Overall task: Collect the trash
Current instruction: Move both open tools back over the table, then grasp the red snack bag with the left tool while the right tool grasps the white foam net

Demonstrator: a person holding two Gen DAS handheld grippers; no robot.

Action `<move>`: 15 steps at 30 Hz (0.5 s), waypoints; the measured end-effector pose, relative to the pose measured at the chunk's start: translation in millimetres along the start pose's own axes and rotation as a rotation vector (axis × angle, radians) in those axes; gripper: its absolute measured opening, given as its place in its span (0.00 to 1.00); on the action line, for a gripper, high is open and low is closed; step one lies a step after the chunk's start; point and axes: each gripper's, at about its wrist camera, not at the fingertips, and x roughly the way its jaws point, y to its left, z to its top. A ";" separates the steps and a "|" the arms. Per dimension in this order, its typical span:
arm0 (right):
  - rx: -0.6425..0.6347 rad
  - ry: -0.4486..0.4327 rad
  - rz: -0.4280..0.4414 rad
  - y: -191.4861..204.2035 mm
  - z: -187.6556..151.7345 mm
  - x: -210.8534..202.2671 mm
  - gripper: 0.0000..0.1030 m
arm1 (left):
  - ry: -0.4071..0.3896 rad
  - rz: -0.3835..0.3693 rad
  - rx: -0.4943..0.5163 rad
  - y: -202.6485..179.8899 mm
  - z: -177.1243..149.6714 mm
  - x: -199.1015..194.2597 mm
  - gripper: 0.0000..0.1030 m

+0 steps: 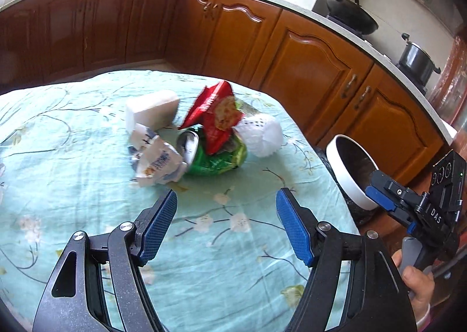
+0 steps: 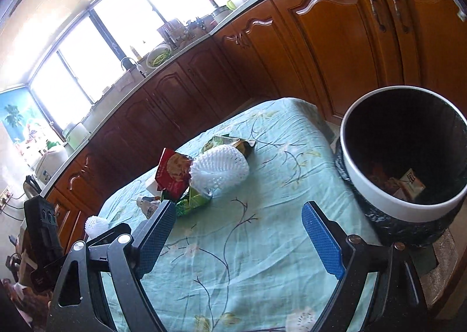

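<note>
Listing by size: floral-clothed tabletop [image 1: 73, 133], edges cut off; white-rimmed bin [image 2: 376, 189] beside it, contents dim; mid-tabletop trash heap of red wrapper [image 1: 214, 116], green bag [image 1: 221, 161] half-hidden, foam net [image 1: 262, 133]; left claw [image 1: 226, 230] and right claw [image 2: 238, 240] spread wide, empty.

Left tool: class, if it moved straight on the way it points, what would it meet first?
Probably the crumpled white carton at the near edge of the trash pile, beside the green wrapper. The left tool is open over bare tablecloth; depth is uncertain.
</note>
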 end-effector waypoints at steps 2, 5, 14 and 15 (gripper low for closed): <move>-0.011 0.016 0.010 7.1 2.5 11.4 0.87 | -0.008 0.015 -0.034 15.9 3.9 -0.5 0.70; -0.015 0.048 0.017 12.7 8.6 31.2 0.87 | -0.008 0.027 -0.059 33.5 11.1 4.9 0.70; -0.005 0.085 0.011 11.0 31.9 69.6 0.87 | 0.007 -0.001 0.027 36.0 47.4 32.7 0.70; -0.001 0.091 0.010 10.2 33.9 75.3 0.87 | 0.015 -0.009 0.039 33.4 51.4 36.9 0.70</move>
